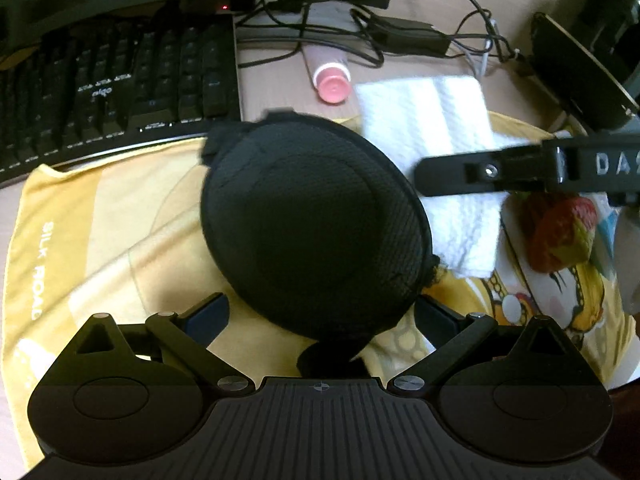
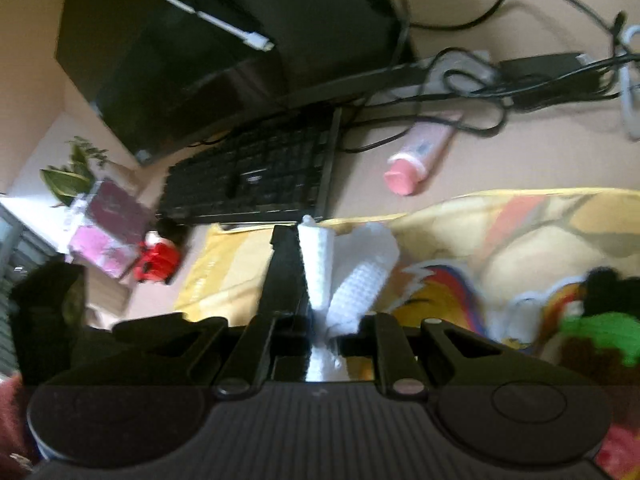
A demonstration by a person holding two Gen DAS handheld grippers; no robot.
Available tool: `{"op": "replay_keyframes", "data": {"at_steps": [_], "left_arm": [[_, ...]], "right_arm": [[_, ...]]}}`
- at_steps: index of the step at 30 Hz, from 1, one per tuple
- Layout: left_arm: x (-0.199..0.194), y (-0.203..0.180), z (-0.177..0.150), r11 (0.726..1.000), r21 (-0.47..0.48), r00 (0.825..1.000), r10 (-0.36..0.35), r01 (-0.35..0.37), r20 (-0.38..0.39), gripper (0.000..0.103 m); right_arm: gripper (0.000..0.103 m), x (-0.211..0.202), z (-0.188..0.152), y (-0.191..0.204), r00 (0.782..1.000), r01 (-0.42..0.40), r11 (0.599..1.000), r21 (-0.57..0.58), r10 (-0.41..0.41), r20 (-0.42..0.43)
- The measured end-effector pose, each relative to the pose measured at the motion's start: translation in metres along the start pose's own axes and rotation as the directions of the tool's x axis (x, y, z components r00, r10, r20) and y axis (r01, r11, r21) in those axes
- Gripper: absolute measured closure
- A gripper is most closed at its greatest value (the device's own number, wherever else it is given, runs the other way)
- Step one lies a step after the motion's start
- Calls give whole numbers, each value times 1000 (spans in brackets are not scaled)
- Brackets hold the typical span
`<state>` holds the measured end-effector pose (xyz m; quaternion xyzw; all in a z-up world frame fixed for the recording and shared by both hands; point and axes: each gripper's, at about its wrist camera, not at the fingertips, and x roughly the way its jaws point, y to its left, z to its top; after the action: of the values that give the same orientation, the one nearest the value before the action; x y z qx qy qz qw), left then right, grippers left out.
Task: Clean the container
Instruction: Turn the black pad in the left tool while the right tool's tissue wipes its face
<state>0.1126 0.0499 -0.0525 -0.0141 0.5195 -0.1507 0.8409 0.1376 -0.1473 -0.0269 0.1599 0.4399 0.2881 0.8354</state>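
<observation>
Container (image 1: 316,232) between left claw (image 1: 320,316), right claw (image 2: 316,264) pinching tissue (image 2: 352,276)

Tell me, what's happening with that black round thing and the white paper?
A person is working with two hand-held grippers at a desk. The left gripper is holding a round black fabric case over a yellow printed cloth. The right gripper is pinching a folded white paper towel, probably to wipe the case. In the left wrist view the towel lies just beside the case. A keyboard and a pink-capped tube sit behind.
</observation>
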Motion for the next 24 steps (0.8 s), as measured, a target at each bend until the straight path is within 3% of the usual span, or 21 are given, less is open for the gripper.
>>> {"op": "replay_keyframes", "data": {"at_steps": [7,11,14,16,21,24], "left_arm": [[-2,22,9,982,-164,996,-87,90,23,2],[-5,27,6,983,-160,996,-86,86,11,2],[-4,33,8,975,-205,996,-89,91,19,1],[-3,35,12,966,-243,996,-84,88,28,1],[-1,34,21,953,-287,995,-84,98,60,1],[7,28,29,950,-293,994,-96,110,60,1]], "right_arm": [[89,-15,3,-23,996,85,993,84,-88,32],[89,-22,18,-8,997,-20,998,58,15,80],[89,-2,28,5,995,-97,995,21,97,23],[89,21,29,10,997,-65,998,-15,64,-41],[89,38,13,2,985,131,984,-122,-144,-98],[89,27,4,-19,986,110,994,-22,-112,-126]]}}
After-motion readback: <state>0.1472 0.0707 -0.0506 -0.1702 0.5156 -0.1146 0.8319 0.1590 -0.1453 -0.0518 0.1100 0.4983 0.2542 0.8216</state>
